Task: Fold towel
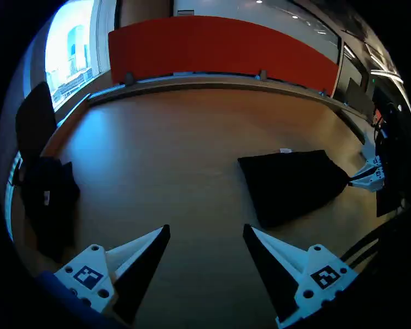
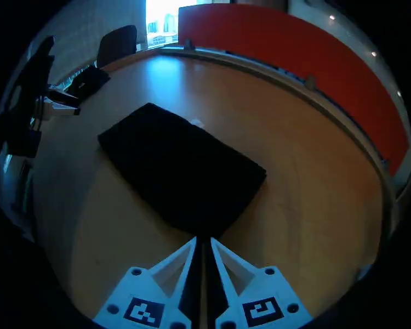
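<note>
Lying on table (image 2: 315, 192), black towel (image 2: 178, 164); R gripper (image 2: 204, 247) pinching corner, L gripper (image 1: 206, 233) wide.

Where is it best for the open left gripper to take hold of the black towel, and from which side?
Probably the towel corner nearest the left gripper, approached from that gripper's side with fingers low. The towel lies flat on the table, and the right gripper pinches its far end.

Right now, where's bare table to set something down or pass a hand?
The table is bare from the towel to the red divider, and between the towel and the dark bag, under the open left gripper. Crowded: the towel's corner, where the right gripper pinches it.
</note>
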The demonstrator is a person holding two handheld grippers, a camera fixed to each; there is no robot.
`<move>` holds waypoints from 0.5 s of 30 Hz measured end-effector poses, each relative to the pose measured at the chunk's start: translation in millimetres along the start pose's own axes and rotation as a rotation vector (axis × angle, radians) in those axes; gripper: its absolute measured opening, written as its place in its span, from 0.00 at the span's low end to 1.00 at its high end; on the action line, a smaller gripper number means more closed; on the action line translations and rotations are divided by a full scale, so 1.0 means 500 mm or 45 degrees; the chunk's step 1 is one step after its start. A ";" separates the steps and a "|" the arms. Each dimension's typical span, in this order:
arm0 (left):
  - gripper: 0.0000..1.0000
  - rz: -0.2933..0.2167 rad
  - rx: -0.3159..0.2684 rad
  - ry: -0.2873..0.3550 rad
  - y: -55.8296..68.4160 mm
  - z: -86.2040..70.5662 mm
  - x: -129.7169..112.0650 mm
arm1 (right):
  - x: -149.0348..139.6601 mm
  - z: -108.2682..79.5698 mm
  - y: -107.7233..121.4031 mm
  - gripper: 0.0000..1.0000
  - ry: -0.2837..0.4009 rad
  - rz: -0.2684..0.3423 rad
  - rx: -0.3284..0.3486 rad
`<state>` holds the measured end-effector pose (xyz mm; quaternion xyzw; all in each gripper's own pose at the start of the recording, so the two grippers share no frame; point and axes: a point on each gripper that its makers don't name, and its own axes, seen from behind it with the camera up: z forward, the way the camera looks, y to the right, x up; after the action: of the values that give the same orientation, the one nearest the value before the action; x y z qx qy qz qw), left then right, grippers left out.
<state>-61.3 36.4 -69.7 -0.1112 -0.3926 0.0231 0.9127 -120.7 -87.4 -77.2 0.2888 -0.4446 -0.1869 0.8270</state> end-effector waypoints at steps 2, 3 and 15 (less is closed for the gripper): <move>0.99 -0.003 -0.001 0.003 -0.001 -0.002 0.001 | 0.019 -0.007 0.000 0.06 0.025 -0.009 -0.005; 0.99 -0.004 -0.001 0.004 -0.001 -0.002 0.002 | 0.029 -0.011 0.000 0.06 0.037 -0.014 -0.007; 0.99 -0.022 -0.002 0.013 -0.007 -0.014 0.005 | 0.175 -0.047 -0.006 0.06 0.186 -0.119 -0.030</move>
<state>-54.9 31.8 -71.6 -0.1087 -0.3888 0.0144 0.9148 -54.3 -131.8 -34.2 0.3122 -0.3669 -0.2090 0.8510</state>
